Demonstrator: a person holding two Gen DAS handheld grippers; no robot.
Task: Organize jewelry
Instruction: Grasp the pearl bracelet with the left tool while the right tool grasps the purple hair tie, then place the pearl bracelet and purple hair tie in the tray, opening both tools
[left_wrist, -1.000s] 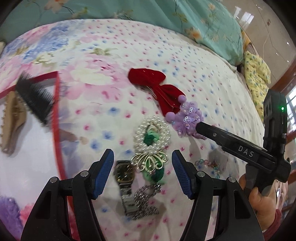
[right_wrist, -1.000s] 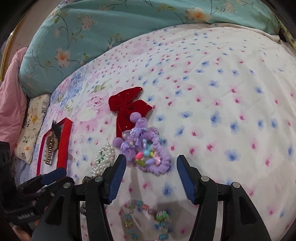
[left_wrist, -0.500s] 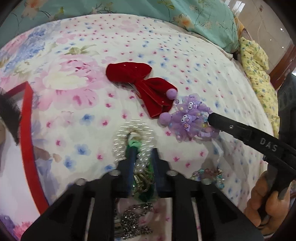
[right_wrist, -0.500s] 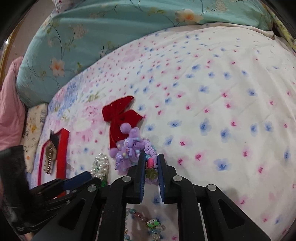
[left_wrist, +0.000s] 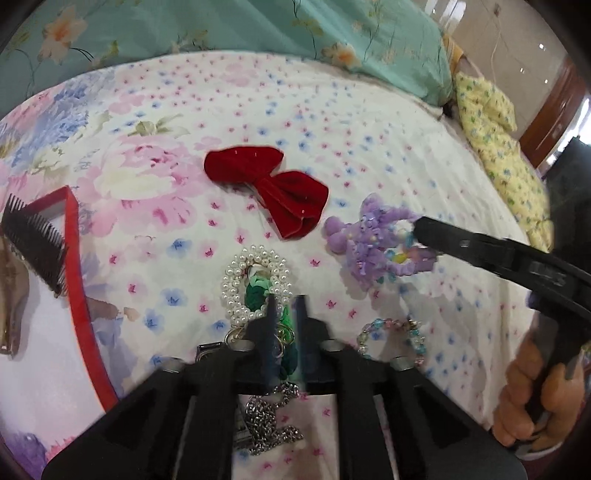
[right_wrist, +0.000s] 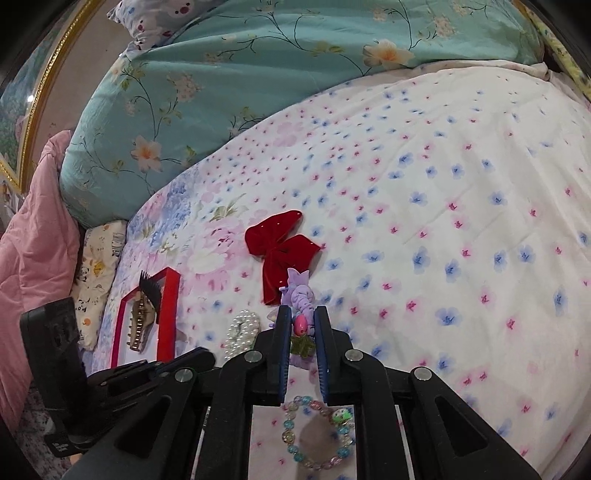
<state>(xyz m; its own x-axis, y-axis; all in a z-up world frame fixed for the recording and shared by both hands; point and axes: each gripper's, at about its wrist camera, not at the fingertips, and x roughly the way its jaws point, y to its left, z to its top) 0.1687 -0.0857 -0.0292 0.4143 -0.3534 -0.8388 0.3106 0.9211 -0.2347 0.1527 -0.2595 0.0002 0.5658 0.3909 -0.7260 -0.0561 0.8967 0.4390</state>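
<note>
My left gripper (left_wrist: 285, 301) is shut on a pearl and green hair tie (left_wrist: 258, 284) and holds it just above the floral bedsheet. My right gripper (right_wrist: 301, 314) is shut on a purple plush scrunchie with coloured beads (right_wrist: 299, 295); it also shows lifted off the sheet in the left wrist view (left_wrist: 376, 243). A red velvet bow (left_wrist: 269, 184) lies flat beyond both. A red-rimmed box (left_wrist: 79, 295) at the left holds a black comb clip (left_wrist: 33, 236) and a beige claw clip (left_wrist: 11, 295).
A pastel bead bracelet (right_wrist: 317, 432) lies under my right gripper. A silver chain and watch (left_wrist: 266, 417) lie under my left gripper. A teal floral quilt (right_wrist: 258, 74) is bunched at the far side, with a pink blanket (right_wrist: 33, 240) left.
Both grippers went from open to shut, the left on the pearl hair tie, the right on the purple scrunchie, and both have risen a little with their loads.
</note>
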